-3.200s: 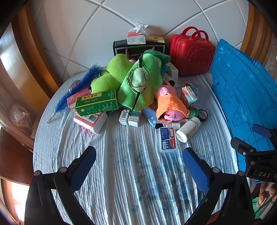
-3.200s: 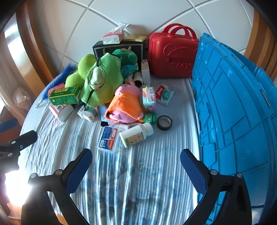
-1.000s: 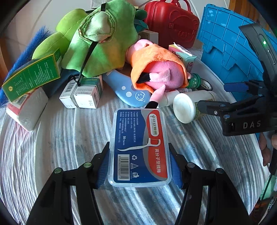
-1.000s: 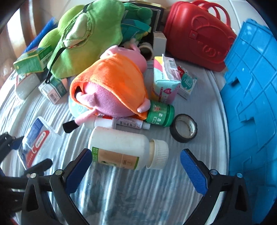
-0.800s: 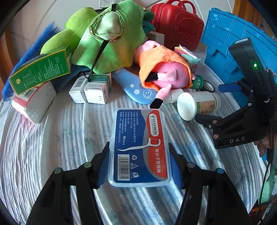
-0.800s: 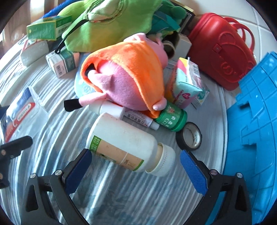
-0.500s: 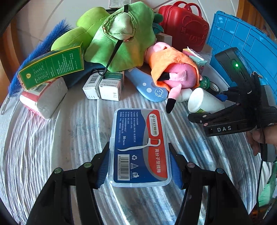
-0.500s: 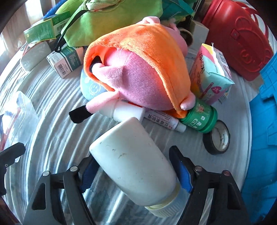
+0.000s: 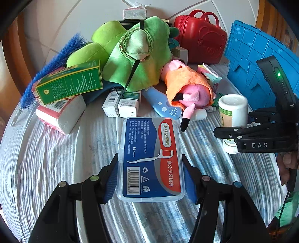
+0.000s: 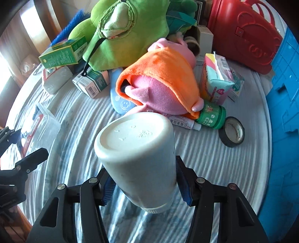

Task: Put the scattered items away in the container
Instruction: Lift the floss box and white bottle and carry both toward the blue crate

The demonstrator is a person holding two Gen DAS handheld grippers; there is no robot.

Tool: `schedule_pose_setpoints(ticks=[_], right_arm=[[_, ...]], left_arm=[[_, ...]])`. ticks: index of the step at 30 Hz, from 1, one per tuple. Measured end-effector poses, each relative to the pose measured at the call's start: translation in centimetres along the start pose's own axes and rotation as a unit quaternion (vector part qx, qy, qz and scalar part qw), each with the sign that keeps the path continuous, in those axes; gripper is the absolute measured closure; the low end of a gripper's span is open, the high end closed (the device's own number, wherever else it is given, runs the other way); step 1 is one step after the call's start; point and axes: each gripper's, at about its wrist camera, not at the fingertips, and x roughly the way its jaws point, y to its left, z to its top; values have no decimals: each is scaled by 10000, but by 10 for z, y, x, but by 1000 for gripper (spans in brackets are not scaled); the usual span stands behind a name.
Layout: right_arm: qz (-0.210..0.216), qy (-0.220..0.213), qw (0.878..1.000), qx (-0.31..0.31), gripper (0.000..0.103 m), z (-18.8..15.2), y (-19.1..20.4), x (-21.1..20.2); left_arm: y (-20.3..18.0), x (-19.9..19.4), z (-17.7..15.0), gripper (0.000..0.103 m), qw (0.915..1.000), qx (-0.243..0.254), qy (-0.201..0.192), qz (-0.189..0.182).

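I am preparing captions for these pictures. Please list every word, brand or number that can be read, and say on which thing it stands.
"DAS": on the black body of the right tool.
"50 Pieces": on the floss pick box, held in the left tool.
"Kotex": on the pastel pack, partly hidden.
The box also carries Chinese characters, a barcode and small print; these, and the labels of the white bottle, green jar and green carton, are too small to read.

Home rm: plush toys (image 9: 134, 61), cloth-covered table (image 9: 46, 158), tiled floor (image 9: 89, 16).
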Motion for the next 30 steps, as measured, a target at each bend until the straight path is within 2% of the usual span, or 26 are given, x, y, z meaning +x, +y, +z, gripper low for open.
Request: schedule_pose_setpoints(ticks=[7,15,24,30], right_arm=[[92,-326,9992,225,48,1,0,-57],[90,-811,9956,456,48,-6,5,-147],[107,-1516,9860,687,48,-13,7,-265],[220,-1882,9793,711,48,-25,13,-319]], left_arm=[[-5,-45,18,43,9997,26,-191,157],[-14,-117,48,43,9985,15,-510,207],[-24,-211,89,43,9945,86,-1022,234],[-33,-258,98,43,9905,203,-1348,174]])
